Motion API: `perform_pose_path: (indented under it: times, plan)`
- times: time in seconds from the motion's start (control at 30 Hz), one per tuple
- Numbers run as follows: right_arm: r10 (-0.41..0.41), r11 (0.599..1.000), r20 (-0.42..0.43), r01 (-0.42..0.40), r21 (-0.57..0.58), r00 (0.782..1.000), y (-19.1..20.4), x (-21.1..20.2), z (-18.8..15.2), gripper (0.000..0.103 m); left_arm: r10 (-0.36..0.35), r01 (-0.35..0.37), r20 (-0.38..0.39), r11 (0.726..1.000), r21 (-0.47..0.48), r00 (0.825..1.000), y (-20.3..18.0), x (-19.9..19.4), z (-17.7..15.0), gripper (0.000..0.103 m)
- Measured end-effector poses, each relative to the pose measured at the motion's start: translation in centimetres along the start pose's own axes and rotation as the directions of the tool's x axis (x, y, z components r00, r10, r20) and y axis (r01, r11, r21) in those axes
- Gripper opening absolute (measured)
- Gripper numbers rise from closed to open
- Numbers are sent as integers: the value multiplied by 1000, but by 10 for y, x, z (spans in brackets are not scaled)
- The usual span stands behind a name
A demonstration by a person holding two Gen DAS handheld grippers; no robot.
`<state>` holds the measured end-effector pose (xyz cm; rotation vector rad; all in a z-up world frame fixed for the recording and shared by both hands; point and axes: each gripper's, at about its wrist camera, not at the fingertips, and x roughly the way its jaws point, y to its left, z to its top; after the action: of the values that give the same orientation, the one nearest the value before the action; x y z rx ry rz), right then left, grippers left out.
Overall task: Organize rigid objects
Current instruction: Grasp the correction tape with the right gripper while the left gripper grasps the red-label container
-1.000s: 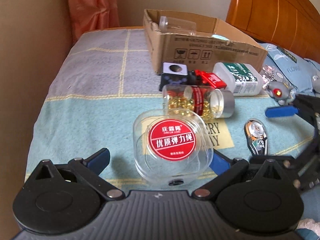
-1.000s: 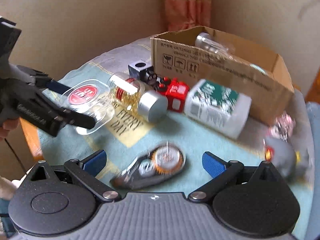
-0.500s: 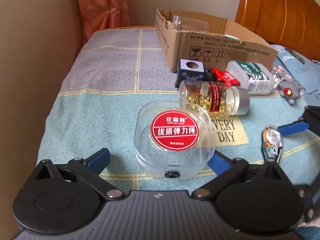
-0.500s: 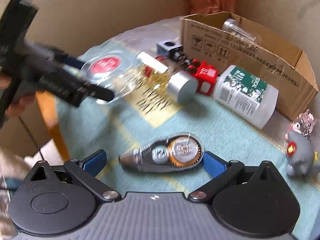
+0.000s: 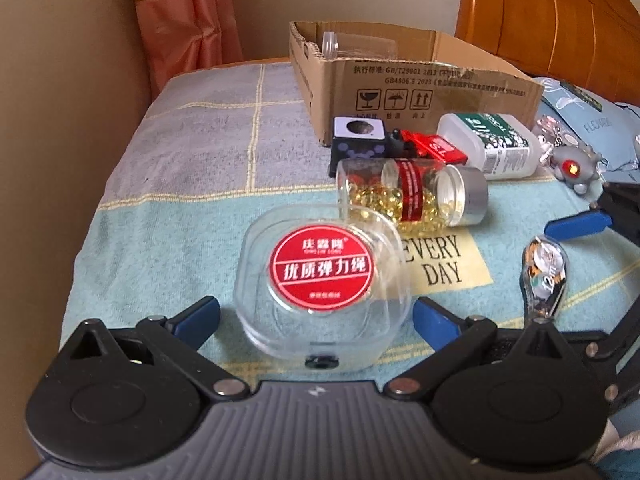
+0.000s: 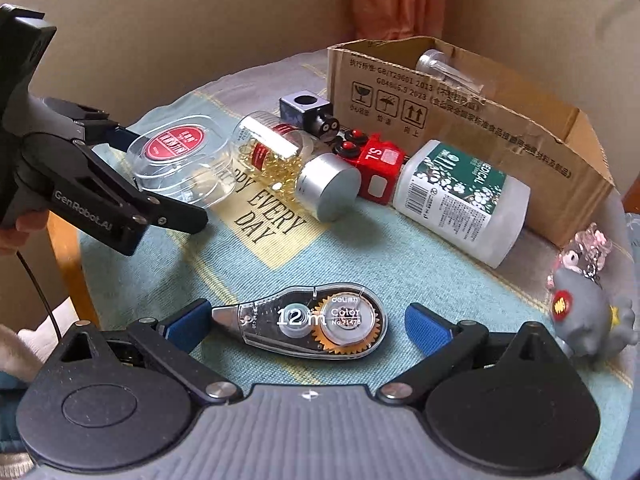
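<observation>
Surface: blanket (image 5: 168,216) is lying under your clutter.
Edge: wall (image 5: 60,120) is crowding your left.
Grippers: left gripper (image 5: 316,316) and right gripper (image 6: 308,326) are both gaping, holding nothing.

Home, bedroom by the look of it. I'm working over a surface draped in a soft woven towel (image 5: 192,184), light blue and grey with yellow grid lines and a yellow "HAPPY EVERY DAY" patch (image 6: 264,216). A varnished wooden headboard (image 5: 552,20) stands past the far right corner, with a pale blue pillow (image 5: 592,120) printed "FLOWER" below it. A pink-orange curtain (image 5: 184,20) with a gold band hangs in the far left corner against plain beige walls (image 6: 180,20). Clutter is domestic: a cut-down cardboard box (image 5: 420,96) at the far edge, a capsule jar (image 5: 412,196), a toy train (image 6: 376,164), keychain figures (image 6: 584,308).
</observation>
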<state>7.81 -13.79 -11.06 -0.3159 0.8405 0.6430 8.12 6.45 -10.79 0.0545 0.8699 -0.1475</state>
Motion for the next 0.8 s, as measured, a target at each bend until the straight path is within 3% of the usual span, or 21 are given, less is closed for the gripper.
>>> perform_pose_path:
  times: [0.2, 0.37, 0.8]
  plan:
    - [-29, 999, 31, 28, 35, 999, 1, 0, -3, 103, -7, 7, 18, 1000, -20, 1000, -2, 2, 2, 97]
    - [-43, 998, 35, 42, 46, 998, 4, 2, -2, 103, 9, -8, 36, 1000, -18, 999, -3, 1, 4, 85]
    - [18, 999, 9, -18, -26, 1000, 3, 5, 5, 103, 3, -2, 37, 1000, -21, 999, -2, 0, 4, 85]
